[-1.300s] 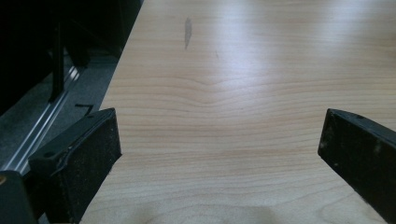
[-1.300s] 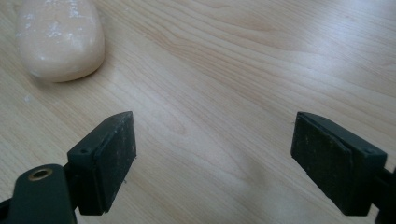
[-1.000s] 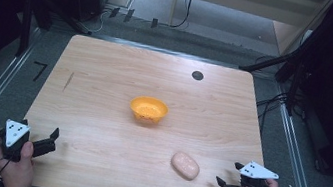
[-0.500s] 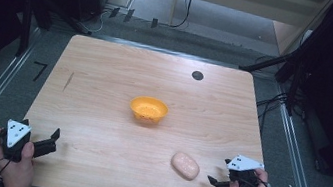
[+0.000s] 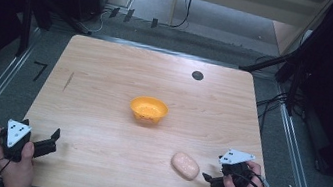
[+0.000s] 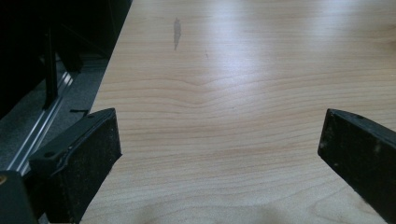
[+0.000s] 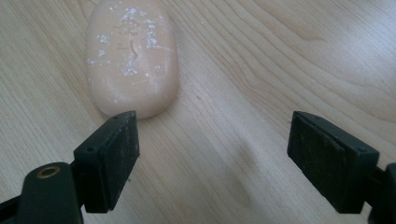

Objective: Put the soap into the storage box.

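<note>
A pale pink oval soap bar point(image 5: 185, 165) lies on the wooden table point(image 5: 100, 113) near its front right. In the right gripper view the soap bar point(image 7: 132, 56) sits just beyond the left jaw, off to the left. My right gripper point(image 5: 212, 170) is just right of it and open; its jaws have just been closing a little, and between them in the right gripper point(image 7: 212, 154) is bare wood. An orange bowl point(image 5: 149, 109) stands at the table's middle. My left gripper point(image 5: 53, 140) rests open at the front left corner, and the left gripper point(image 6: 219, 144) has nothing between its jaws.
A small black round disc point(image 5: 197, 75) sits in the tabletop at the back right. A dark streak point(image 5: 68, 81) marks the wood at the left. Metal rails and cables run along the floor beside both table edges.
My right gripper has moved left, toward the soap bar, and turned to face it. The left gripper, the soap bar and the bowl have stayed put.
</note>
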A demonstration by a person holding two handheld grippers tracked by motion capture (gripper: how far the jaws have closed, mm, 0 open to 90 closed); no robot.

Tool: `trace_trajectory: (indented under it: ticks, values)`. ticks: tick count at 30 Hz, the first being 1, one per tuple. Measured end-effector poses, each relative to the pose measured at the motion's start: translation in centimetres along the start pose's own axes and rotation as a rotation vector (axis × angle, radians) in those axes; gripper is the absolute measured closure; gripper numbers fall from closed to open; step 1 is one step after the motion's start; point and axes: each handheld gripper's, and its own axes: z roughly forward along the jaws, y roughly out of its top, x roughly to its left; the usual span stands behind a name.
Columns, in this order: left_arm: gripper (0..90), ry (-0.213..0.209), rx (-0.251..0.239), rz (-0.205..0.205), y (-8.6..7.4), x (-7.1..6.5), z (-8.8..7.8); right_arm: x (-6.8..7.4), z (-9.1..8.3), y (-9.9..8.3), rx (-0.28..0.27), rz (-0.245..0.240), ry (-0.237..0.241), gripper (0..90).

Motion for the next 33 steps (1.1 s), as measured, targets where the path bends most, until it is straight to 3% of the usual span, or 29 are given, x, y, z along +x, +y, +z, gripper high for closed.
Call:
trace_trajectory:
  ticks: [33]
  values:
    - [0.0, -0.002, 0.008, 0.003, 0.0, 0.0, 0.0, 1.1, 1.7, 2.6, 0.072, -0.036, 0.035, 17.6]
